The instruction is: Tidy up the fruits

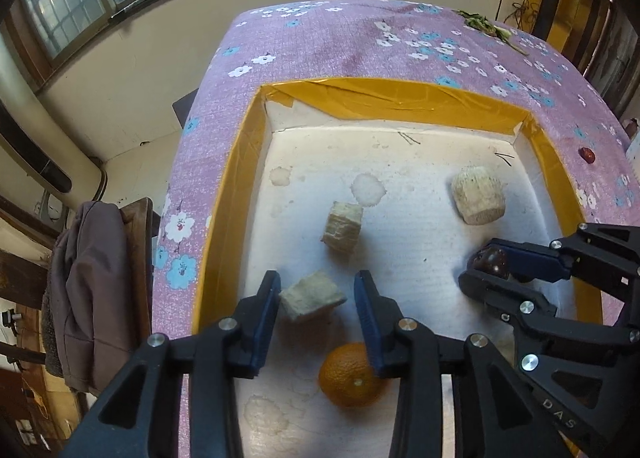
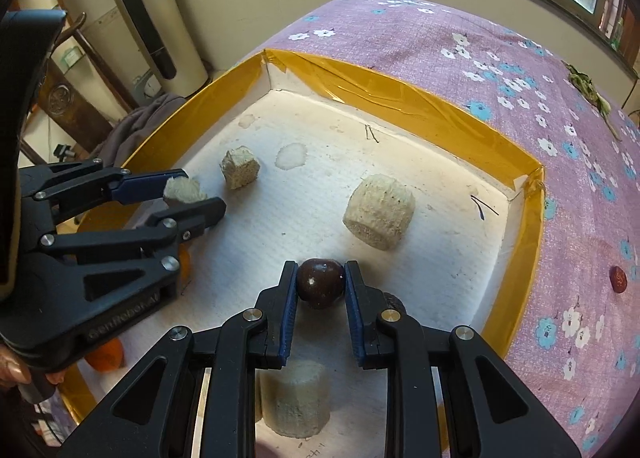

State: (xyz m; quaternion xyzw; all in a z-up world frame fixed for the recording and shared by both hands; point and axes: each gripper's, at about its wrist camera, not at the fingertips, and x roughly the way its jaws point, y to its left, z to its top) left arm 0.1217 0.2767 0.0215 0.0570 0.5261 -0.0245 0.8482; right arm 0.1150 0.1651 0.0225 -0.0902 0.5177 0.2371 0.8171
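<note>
Right wrist view, lower centre: my right gripper [image 2: 320, 284] is clamped on a dark round fruit [image 2: 321, 282], pads pressing both sides, just above the tray floor [image 2: 440, 217]. My left gripper [image 1: 318, 300] stands parted around a pale cube [image 1: 310, 298]; one pad touches it, the other is clear. An orange [image 1: 348, 376] lies below it, other pale chunks further up the frame. I judge the glossy fruit could squirt out if I tilt, and the loose cube could tip against the orange.
</note>
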